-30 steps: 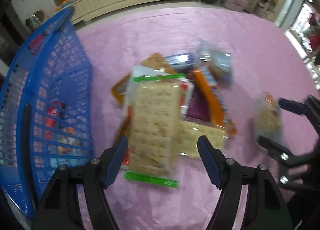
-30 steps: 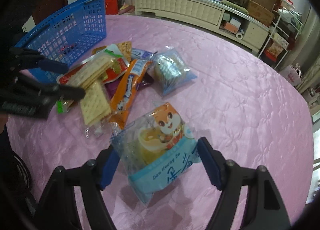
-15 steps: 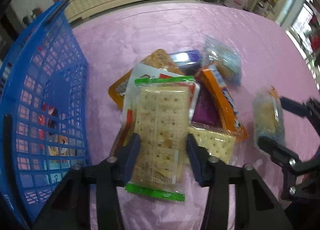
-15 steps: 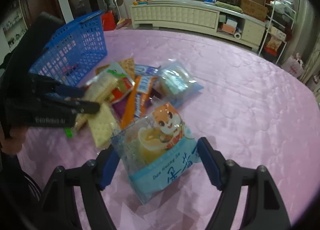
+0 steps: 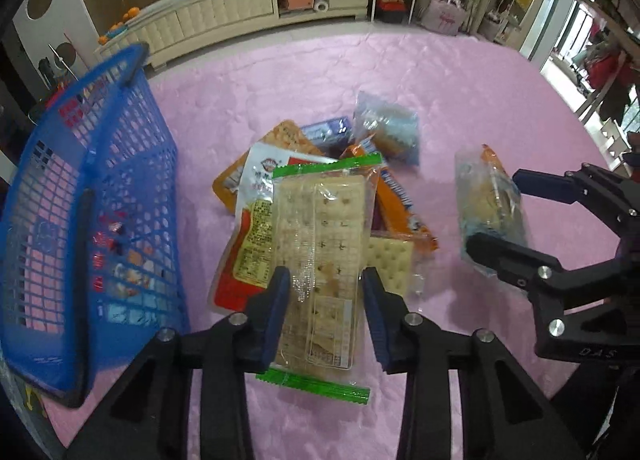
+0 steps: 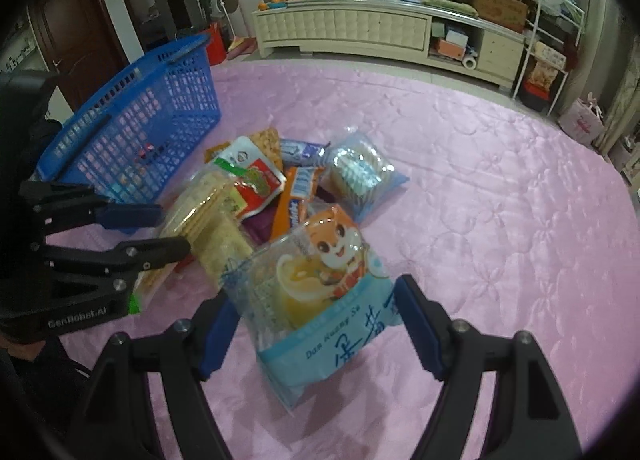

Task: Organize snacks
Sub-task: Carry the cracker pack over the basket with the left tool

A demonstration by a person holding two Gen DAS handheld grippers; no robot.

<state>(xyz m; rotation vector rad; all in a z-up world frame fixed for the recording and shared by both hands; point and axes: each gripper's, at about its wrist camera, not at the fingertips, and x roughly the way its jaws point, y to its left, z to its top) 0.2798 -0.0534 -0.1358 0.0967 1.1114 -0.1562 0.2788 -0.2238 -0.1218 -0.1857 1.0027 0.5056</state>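
Observation:
A clear cracker pack with green ends [image 5: 320, 220] is between the blue pads of my left gripper [image 5: 324, 308], whose jaws are closing and press on its sides. It hangs slightly above the snack pile; the right wrist view shows the same pack [image 6: 208, 220] in the left gripper [image 6: 170, 232]. My right gripper [image 6: 316, 324] is shut on a blue bag with a cartoon squirrel [image 6: 328, 260], held off the pink cloth. In the left wrist view that bag [image 5: 488, 196] sits in the right gripper [image 5: 498, 212] at the right.
A blue mesh basket [image 5: 100, 200] with a few snacks inside stands left of the pile. The pile holds a red and white pouch [image 5: 252, 220], an orange pack [image 5: 400, 204], a second cracker pack [image 5: 390, 260] and a clear blue bag [image 5: 388, 128]. A cream cabinet [image 6: 360, 28] stands beyond the table.
My left jaws narrowed from wide apart onto the cracker pack, and the pack came up off the pile. The right gripper kept its hold on the squirrel bag and rose a little.

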